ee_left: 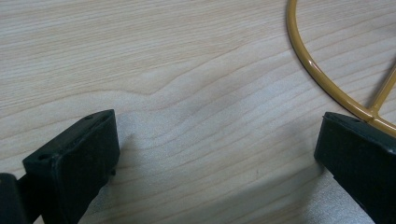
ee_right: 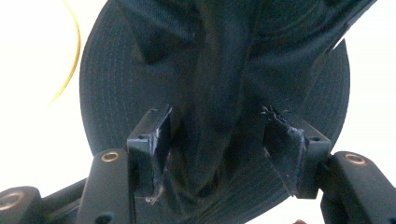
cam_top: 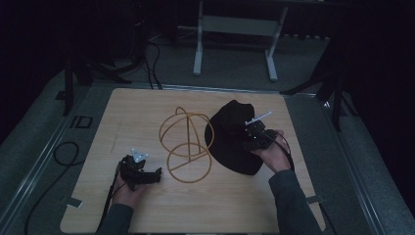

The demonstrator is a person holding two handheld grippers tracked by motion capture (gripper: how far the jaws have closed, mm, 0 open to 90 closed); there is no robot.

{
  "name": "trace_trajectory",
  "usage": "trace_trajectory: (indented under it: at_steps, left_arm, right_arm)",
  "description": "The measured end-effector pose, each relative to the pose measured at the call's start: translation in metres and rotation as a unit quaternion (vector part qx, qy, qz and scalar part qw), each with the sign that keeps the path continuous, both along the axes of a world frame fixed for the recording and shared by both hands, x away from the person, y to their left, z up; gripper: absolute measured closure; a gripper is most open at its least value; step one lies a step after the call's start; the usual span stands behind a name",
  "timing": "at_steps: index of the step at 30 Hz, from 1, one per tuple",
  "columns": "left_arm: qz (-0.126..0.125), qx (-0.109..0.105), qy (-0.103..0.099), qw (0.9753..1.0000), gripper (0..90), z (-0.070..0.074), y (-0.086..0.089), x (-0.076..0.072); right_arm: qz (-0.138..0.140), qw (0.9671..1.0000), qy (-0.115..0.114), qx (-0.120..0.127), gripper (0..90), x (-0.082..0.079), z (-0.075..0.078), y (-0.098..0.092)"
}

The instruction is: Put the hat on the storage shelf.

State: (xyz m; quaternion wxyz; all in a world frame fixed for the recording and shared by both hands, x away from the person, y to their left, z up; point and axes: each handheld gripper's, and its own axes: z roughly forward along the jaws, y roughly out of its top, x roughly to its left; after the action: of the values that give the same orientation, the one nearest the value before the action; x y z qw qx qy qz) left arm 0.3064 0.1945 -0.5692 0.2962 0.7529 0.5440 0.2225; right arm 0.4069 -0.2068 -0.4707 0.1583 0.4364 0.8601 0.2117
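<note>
While we look down from the high view, we see the wooden table point(cam_top: 147, 205) with a black hat point(cam_top: 230, 137) lying right of centre and a yellow wire stand point(cam_top: 188, 144) just beside it at its nine o'clock, the two touching or nearly so. Our right gripper point(cam_top: 255, 134) sits on the hat's three o'clock edge, and our left gripper point(cam_top: 147, 174) rests on the table near the stand's seven o'clock, apart from it. From the left gripper view, we find the jaws spread wide over bare wood, holding nothing, with the stand's ring point(ee_left: 317, 74) curving past at one o'clock and running just behind the right-hand jaw. From the right gripper view, we see the jaws part-way closed, a bunched fold of the hat's dark fabric point(ee_right: 215, 93) between them, the brim spreading out toward twelve o'clock; a sliver of the stand shows at ten o'clock.
</note>
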Motion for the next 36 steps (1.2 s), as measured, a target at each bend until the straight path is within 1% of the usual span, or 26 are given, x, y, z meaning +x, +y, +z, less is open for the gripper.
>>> trace_trajectory:
  at_steps: [3,5,7,8,10,12,13,14,16,17,19,23,25,26,29,32,36]
  left_arm:
    - [0.0,0.001,0.0,1.0,0.3,0.0,0.0,0.0]
    - [0.0,0.0,0.0,1.0,0.3,0.0,0.0,0.0]
    - [0.0,0.0,0.0,1.0,0.3,0.0,0.0,0.0]
    - [0.0,0.0,0.0,1.0,0.3,0.0,0.0,0.0]
    - [0.0,0.0,0.0,1.0,0.3,0.0,0.0,0.0]
    - [0.0,-0.001,-0.001,1.0,0.3,0.0,0.0,0.0]
    - [-0.001,-0.001,-0.001,1.0,0.3,0.0,0.0,0.0]
    - [0.0,-0.001,-0.001,1.0,0.2,0.0,0.0,0.0]
    - [0.0,-0.001,-0.001,1.0,0.3,0.0,0.0,0.0]
    - [0.0,-0.001,-0.001,1.0,0.2,0.0,0.0,0.0]
    - [-0.001,-0.001,0.0,1.0,0.3,0.0,0.0,0.0]
    - [-0.001,0.0,0.0,1.0,0.3,0.0,0.0,0.0]
    - [-0.001,-0.001,-0.001,1.0,0.3,0.0,0.0,0.0]
    - [-0.001,-0.001,-0.001,1.0,0.3,0.0,0.0,0.0]
    - [-0.001,0.0,0.0,1.0,0.2,0.0,0.0,0.0]
    - [-0.001,0.0,0.0,1.0,0.3,0.0,0.0,0.0]
    - [-0.001,0.0,0.0,1.0,0.3,0.0,0.0,0.0]
  right_arm:
    - [-0.003,1.0,0.007,-0.004,41.3,0.006,0.002,0.003]
    - [-0.004,0.9998,0.015,-0.014,41.1,0.009,0.003,0.006]
    - [-0.002,0.9996,0.021,-0.018,41.0,0.013,0.004,0.008]
    - [-0.003,0.9994,0.029,-0.02,41.0,0.016,0.004,0.01]
    - [-0.005,0.9991,0.039,-0.016,41.2,0.02,0.005,0.011]
    - [-0.009,0.9987,0.05,-0.002,42.7,0.023,0.005,0.012]
    - [-0.01,0.9985,0.054,0.001,43.5,0.024,0.005,0.013]
    - [-0.011,0.9983,0.056,-0.003,44.7,0.026,0.005,0.013]
    - [-0.013,0.9974,0.07,-0.006,46.9,0.028,0.003,0.015]
    - [-0.012,0.9974,0.071,-0.008,47.8,0.029,0.002,0.015]
    - [-0.011,0.997,0.076,-0.009,51.7,0.03,0.003,0.017]
    - [-0.005,0.9966,0.079,-0.022,57.3,0.032,0.004,0.023]
    - [-0.005,0.9964,0.081,-0.026,62.5,0.033,0.004,0.025]
    - [-0.006,0.996,0.084,-0.029,67.1,0.034,0.004,0.026]
    - [-0.002,0.9956,0.088,-0.033,75.9,0.035,0.004,0.026]
    - [0.001,0.9951,0.093,-0.031,83.2,0.036,0.005,0.026]
    - [0.006,0.9958,0.087,-0.028,86.2,0.035,0.008,0.024]
